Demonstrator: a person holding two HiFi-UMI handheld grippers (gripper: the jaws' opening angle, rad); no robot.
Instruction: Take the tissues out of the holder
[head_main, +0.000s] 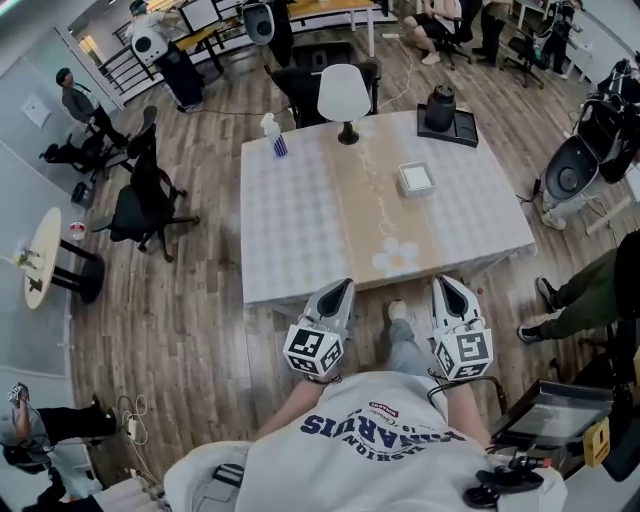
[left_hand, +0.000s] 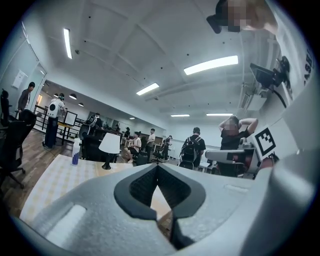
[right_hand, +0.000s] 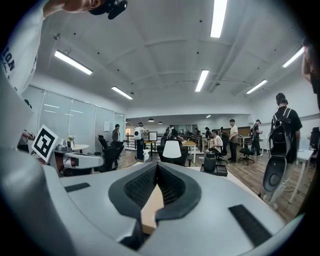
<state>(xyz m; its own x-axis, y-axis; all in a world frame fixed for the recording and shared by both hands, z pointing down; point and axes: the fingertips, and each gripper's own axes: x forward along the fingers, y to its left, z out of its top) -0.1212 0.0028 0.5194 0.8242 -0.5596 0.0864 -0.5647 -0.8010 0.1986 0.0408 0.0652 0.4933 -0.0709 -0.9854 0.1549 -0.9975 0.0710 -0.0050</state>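
A small white square tissue holder (head_main: 417, 178) sits on the table (head_main: 290, 230), right of the beige runner and well beyond both grippers. My left gripper (head_main: 345, 284) and right gripper (head_main: 443, 281) hover side by side at the table's near edge, pointing level toward it. Both are shut with nothing between the jaws, as the left gripper view (left_hand: 157, 166) and the right gripper view (right_hand: 157, 165) show. The holder is hidden behind the jaws in both gripper views.
A white lamp (head_main: 343, 95), a spray bottle (head_main: 273, 135) and a black kettle on a tray (head_main: 440, 108) stand along the far edge. A pale flower-shaped mat (head_main: 397, 255) lies on the runner near me. Office chairs (head_main: 140, 200) and people surround the table.
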